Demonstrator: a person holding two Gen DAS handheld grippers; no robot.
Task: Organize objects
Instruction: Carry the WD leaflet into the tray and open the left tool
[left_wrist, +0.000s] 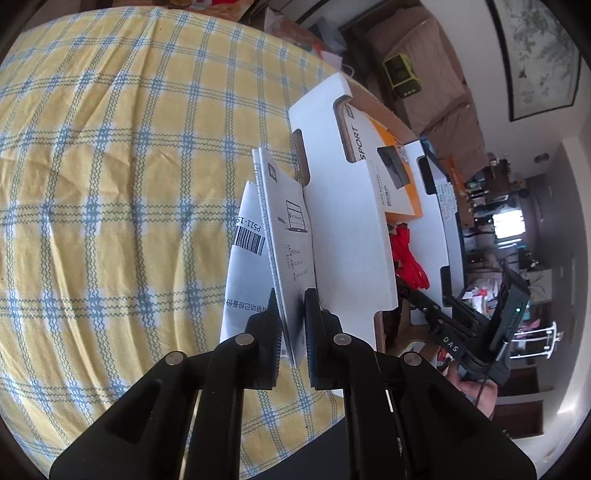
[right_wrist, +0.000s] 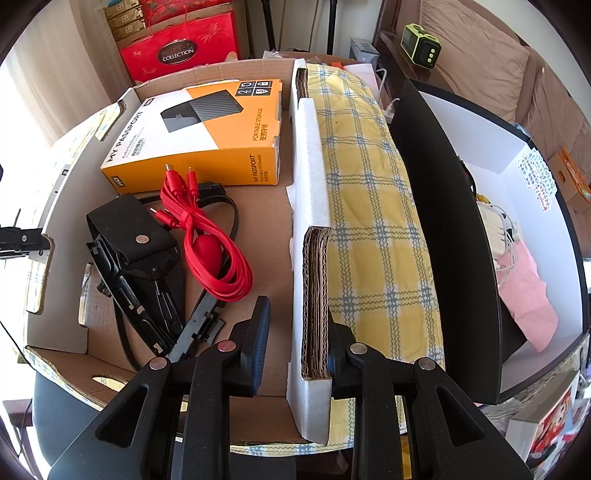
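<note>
My left gripper (left_wrist: 291, 332) is shut on a thin grey booklet (left_wrist: 286, 221) with a barcoded paper sheet (left_wrist: 245, 266) behind it, held above the yellow checked tablecloth (left_wrist: 110, 166), beside the white wall of the cardboard box (left_wrist: 343, 229). My right gripper (right_wrist: 295, 343) is open, its jaws straddling the box's right wall (right_wrist: 308, 206); whether the pads touch it I cannot tell. In the box lie an orange hard-drive package (right_wrist: 207, 136), a red cable (right_wrist: 210, 240) and a black pouch (right_wrist: 136, 236) with black straps.
A black box with a white inside (right_wrist: 517, 206) stands right of the cardboard box, holding white cables and pink cloth. A green device (right_wrist: 421, 46) sits on a sofa behind. A red gift bag (right_wrist: 181, 48) stands at the back.
</note>
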